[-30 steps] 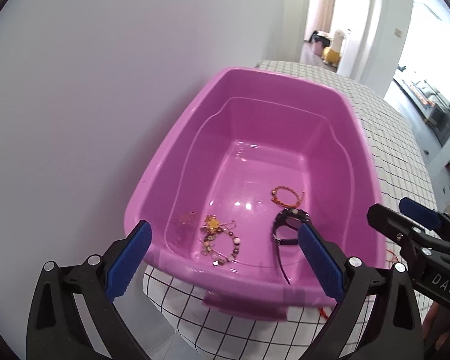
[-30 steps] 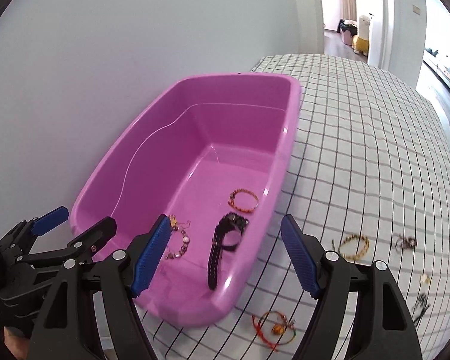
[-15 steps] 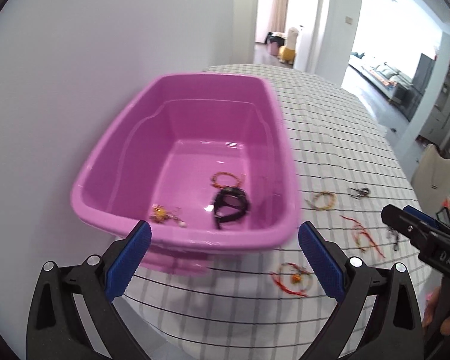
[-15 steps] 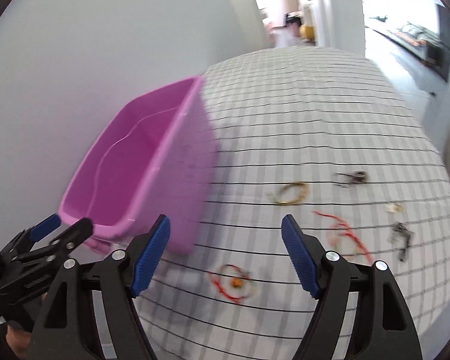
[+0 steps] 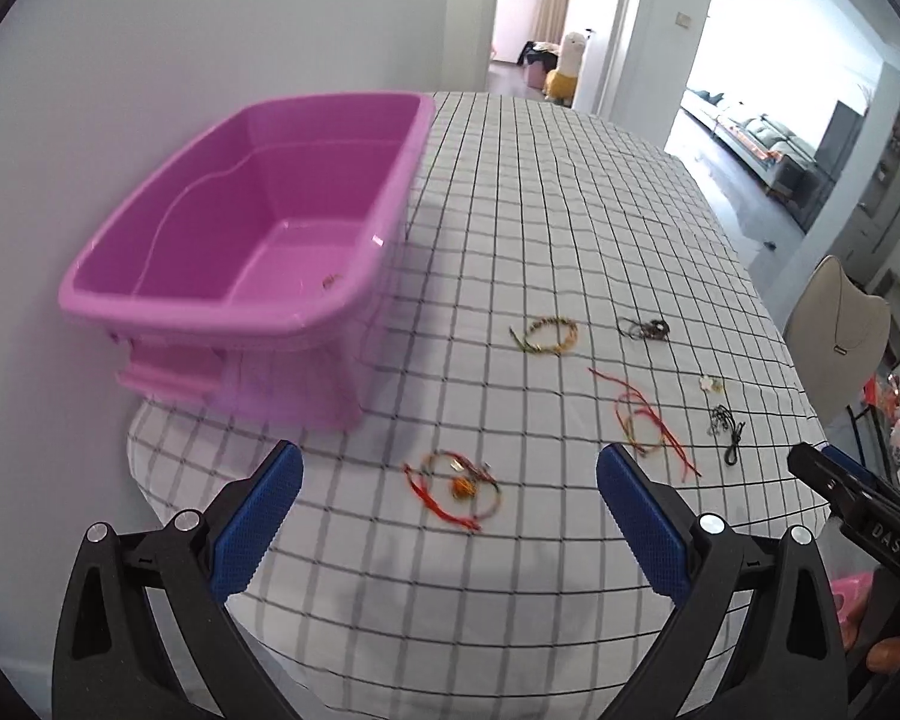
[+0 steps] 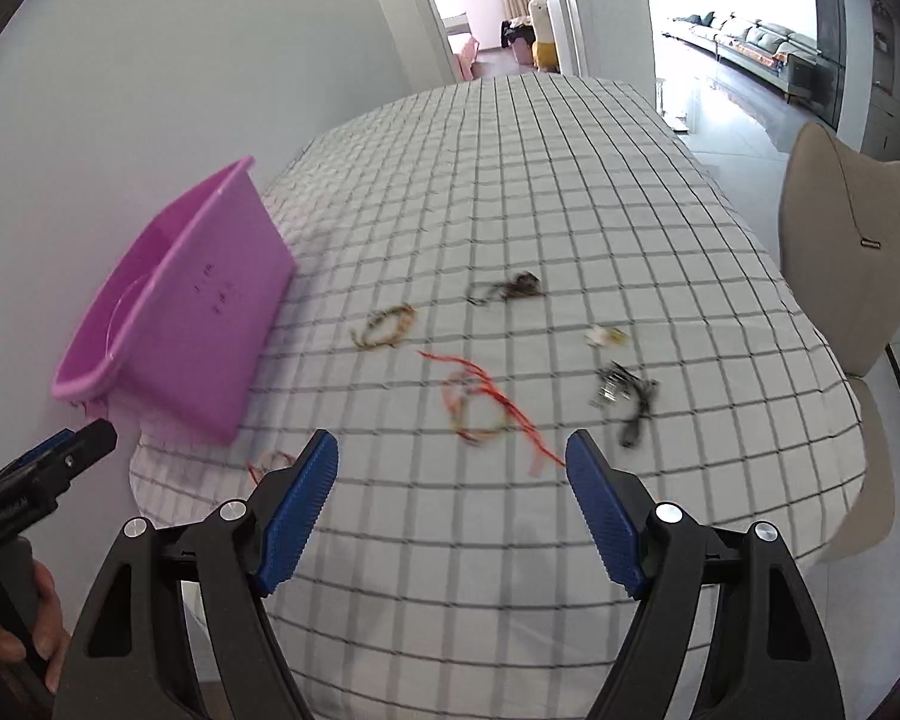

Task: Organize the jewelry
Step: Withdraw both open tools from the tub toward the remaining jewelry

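Note:
A pink plastic tub (image 5: 258, 240) (image 6: 198, 312) stands at the table's left side against the wall. Loose jewelry lies on the checked cloth: a red cord bracelet with an orange bead (image 5: 456, 486), a yellow-green braided bracelet (image 5: 549, 333) (image 6: 387, 324), a red-and-yellow string bracelet (image 5: 645, 426) (image 6: 480, 408), a dark bracelet (image 5: 645, 327) (image 6: 510, 288), a small white flower piece (image 5: 711, 384) (image 6: 606, 336) and a black chain (image 5: 726, 426) (image 6: 627, 396). My left gripper (image 5: 450, 510) hangs open over the red cord bracelet. My right gripper (image 6: 450, 492) is open and empty, just short of the red-and-yellow bracelet.
The table wears a white cloth with a black grid (image 5: 540, 210), its near edge rounded. A beige chair (image 6: 846, 228) stands at the table's right side. A white wall runs along the left; a doorway and a living room lie beyond.
Both grippers swung right, away from the tub and over the cloth. The tub slid to the left of both views and the loose jewelry came in front of the fingers. Both stayed open.

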`<state>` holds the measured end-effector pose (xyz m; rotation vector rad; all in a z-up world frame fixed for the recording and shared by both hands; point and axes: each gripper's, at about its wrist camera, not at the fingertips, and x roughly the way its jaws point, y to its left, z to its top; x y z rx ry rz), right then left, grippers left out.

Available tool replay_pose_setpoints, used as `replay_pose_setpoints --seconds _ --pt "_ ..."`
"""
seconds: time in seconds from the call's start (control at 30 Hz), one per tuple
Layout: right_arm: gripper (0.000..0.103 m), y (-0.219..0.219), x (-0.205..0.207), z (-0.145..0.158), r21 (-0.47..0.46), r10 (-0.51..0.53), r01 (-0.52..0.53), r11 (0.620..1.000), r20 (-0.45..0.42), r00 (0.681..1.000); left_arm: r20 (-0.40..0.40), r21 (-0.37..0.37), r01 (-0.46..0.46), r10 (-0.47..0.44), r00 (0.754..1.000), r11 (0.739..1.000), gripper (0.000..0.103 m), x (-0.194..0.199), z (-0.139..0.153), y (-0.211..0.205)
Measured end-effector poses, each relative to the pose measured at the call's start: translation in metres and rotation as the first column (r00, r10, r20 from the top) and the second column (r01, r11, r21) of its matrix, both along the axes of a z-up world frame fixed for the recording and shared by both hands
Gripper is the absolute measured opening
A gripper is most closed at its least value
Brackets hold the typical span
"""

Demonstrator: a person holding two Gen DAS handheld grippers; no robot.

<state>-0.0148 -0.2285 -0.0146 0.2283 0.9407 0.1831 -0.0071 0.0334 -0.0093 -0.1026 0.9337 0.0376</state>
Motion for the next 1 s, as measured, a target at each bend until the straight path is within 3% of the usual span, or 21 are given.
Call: replay_pose_setpoints --seconds 0.33,0.6,1.0 --pt "0.075 -0.052 -0.015 -0.021 -0.021 0.135 -0.135 0.991 0.034 0.990 -0.016 0.034 -0.152 0.153 0.988 0.988 0.097 -0.033 -0.032 -0.041" --pt "0.075 -0.071 -0.002 -0.041 -0.002 0.103 -0.103 0.995 0.019 0.995 -0.023 0.067 -0.207 0.208 0.978 0.976 0.097 -0.027 -0.056 -0.043" --pt "0.075 -0.060 0.028 -0.093 -0.030 0.053 -0.051 0.998 0.066 0.996 -0.025 0.042 -0.173 0.174 0.984 0.984 0.097 0.008 -0.128 -0.037"
